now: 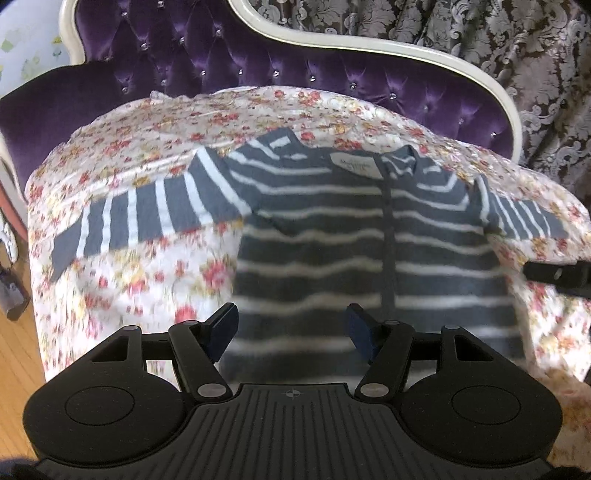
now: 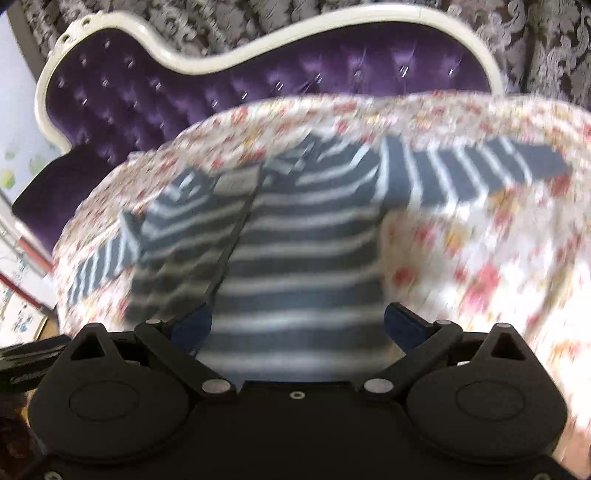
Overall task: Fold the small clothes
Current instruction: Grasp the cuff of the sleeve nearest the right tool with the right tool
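Observation:
A small grey cardigan with white stripes (image 1: 369,229) lies flat and face up on a floral cloth (image 1: 147,280), both sleeves spread out to the sides. My left gripper (image 1: 291,325) hovers over its lower left part, jaws apart with nothing between the pads. In the right wrist view the same cardigan (image 2: 295,258) shows blurred, and my right gripper (image 2: 299,325) hangs above its hem, jaws wide apart and holding nothing. A black part of the right gripper (image 1: 557,275) pokes in at the right edge of the left wrist view.
The floral cloth (image 2: 498,277) covers a seat with a purple tufted backrest (image 1: 258,59) framed in white. Patterned grey curtains (image 1: 498,33) hang behind. Wooden floor (image 1: 18,350) shows at the lower left.

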Available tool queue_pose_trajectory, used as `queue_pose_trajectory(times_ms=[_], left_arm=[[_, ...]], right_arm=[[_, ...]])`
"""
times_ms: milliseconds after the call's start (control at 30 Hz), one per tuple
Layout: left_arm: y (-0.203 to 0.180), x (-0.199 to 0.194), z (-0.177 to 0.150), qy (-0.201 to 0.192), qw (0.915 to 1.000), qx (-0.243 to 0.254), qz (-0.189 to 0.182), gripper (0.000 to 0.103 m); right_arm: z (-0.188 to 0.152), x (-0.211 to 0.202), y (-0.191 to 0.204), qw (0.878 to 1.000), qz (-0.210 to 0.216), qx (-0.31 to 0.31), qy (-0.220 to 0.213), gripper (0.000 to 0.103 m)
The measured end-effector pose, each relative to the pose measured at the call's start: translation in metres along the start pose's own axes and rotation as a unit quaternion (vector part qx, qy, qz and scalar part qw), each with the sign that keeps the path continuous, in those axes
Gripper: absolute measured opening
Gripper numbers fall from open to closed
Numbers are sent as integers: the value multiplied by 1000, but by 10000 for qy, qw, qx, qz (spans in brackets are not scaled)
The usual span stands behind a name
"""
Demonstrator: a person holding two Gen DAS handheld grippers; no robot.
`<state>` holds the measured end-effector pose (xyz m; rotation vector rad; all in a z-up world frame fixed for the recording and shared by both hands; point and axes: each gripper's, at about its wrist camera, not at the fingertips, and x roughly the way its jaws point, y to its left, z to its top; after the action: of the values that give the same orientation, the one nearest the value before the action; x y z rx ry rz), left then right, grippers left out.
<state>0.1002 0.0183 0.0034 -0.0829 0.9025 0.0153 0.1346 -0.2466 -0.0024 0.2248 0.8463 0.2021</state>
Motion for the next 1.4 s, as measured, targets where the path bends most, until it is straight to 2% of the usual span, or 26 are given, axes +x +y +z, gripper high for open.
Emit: queue_pose_trajectory(times_ms=[100, 233, 400, 500, 667, 800, 967, 1200, 1400], left_arm=[[2, 15, 16, -59, 10000, 63, 46, 63], [6, 38, 33, -118, 9999, 115, -36, 62], [15, 64, 49, -181, 9997, 133, -113, 62], [22, 76, 57, -308, 9994, 116, -65, 62], [36, 93, 57, -270, 9995, -7, -131, 62], [41, 102, 50, -128, 9998, 27, -178, 62], [45, 108, 47, -32, 9997, -53, -253, 62], [44, 107, 49, -110, 9997, -65, -193, 62], [43, 106, 49, -167, 9997, -31, -194, 62]], right_arm=[[29, 15, -30, 9995, 7, 304, 13, 100], [59, 37, -72, 9968, -86, 783, 95, 93], [87, 54, -129, 9923, -654, 1050, -73, 82], [100, 58, -163, 9875, -914, 1274, -153, 67], [116, 61, -201, 9787, -1532, 1325, -341, 50], [124, 69, -226, 9749, -1675, 1406, -415, 49], [130, 80, -255, 9639, -1868, 1860, -359, 50], [126, 81, -284, 9497, -2055, 2330, -397, 51], [117, 86, -298, 9451, -2029, 2535, -373, 52]])
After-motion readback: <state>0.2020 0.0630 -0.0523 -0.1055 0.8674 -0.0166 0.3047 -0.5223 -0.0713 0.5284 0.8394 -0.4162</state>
